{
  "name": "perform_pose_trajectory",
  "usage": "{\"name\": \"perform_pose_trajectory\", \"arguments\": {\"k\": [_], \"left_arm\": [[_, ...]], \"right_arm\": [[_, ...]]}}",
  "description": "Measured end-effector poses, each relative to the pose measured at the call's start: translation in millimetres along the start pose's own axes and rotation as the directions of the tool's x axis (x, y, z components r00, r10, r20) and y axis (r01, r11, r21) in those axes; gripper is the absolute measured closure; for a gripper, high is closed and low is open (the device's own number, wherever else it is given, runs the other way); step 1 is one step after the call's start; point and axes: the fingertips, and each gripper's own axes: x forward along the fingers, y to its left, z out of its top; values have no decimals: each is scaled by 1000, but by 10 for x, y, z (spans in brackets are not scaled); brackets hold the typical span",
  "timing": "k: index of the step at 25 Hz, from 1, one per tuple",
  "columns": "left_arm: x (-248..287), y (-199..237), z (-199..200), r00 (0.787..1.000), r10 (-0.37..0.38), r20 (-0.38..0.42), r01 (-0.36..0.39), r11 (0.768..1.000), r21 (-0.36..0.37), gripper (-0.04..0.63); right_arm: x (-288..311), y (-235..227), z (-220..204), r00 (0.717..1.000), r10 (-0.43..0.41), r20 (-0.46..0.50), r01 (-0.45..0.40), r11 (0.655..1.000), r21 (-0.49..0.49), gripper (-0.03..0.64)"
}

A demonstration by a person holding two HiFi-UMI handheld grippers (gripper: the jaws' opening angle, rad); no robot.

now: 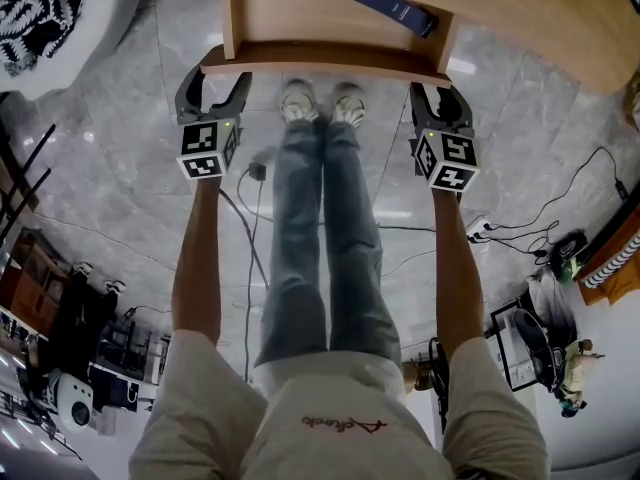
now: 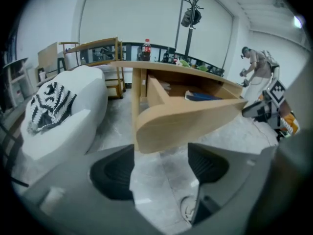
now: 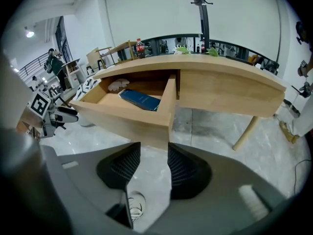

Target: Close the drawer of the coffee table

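The drawer (image 1: 330,60) stands pulled out of the desk (image 1: 545,23) at top centre. The left claw (image 1: 214,80) and right claw (image 1: 440,96), both spread and empty, hover by its front corners, probably not touching. Push evenly, straight in.

Bright even indoor light; glare on glossy floor (image 1: 120,168); fisheye edges dark, blurred.

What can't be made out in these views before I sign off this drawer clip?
- Head view: the coffee table top covers most of the drawer; the dark blue booklet inside is cut off by it.
- Right gripper view: the white object at the drawer's back is too small to identify.
- All views: whether the open left gripper or right gripper touches the drawer front cannot be told.
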Motion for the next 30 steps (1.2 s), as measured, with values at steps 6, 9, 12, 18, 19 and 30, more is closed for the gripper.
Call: {"name": "perform_pose_trajectory", "arguments": {"k": [6, 9, 12, 18, 19, 30], "left_arm": [[68, 19, 165, 999, -3, 33, 3, 1000, 14, 267], [73, 19, 173, 999, -8, 32, 8, 1000, 8, 268], [64, 22, 168, 999, -11, 33, 11, 1000, 7, 272], [48, 29, 178, 999, -19, 29, 20, 1000, -2, 273], [49, 25, 177, 999, -23, 30, 23, 1000, -5, 273], [-106, -3, 326, 998, -37, 60, 38, 999, -11, 278]], "right_arm": [[8, -41, 5, 1000, -23, -2, 23, 1000, 4, 463], [17, -53, -6, 999, -38, -8, 38, 999, -3, 455], [34, -83, 27, 998, -63, 2, 63, 998, 2, 429], [31, -73, 94, 999, -53, 2, 53, 998, -15, 463], [29, -78, 87, 999, -54, -3, 54, 998, -13, 463], [-114, -66, 205, 997, -75, 26, 74, 997, 14, 466]]}}
